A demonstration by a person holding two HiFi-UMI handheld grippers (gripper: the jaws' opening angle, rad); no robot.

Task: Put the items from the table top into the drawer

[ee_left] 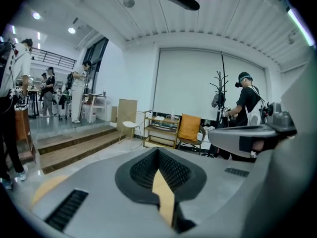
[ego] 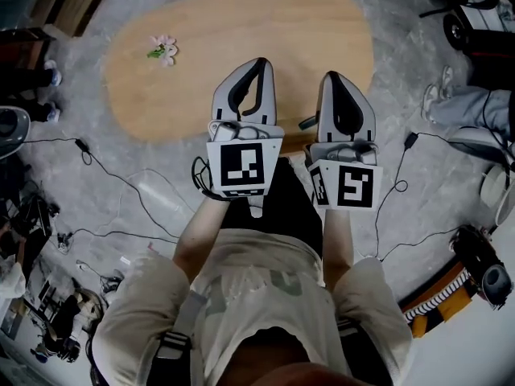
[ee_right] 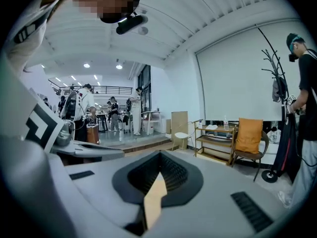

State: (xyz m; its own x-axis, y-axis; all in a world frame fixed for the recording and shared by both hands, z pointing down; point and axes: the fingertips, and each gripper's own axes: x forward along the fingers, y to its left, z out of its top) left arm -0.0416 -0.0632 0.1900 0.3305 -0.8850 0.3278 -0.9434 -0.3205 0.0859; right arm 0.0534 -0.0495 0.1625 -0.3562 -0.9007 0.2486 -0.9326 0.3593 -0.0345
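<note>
Both tools, the left gripper and the right gripper, are side by side above the near edge of the oval wooden table. Each one has its jaws pressed together with nothing between them. A small pink and green item, like a flower, lies on the table top at about 10 o'clock from the left gripper, well apart from it.

Ceiling lights are spreading bright, even light through the room, while the head view is looking dimmer and greyer. Fisheye lenses are bending edges, and corners are darkening to black.
</note>
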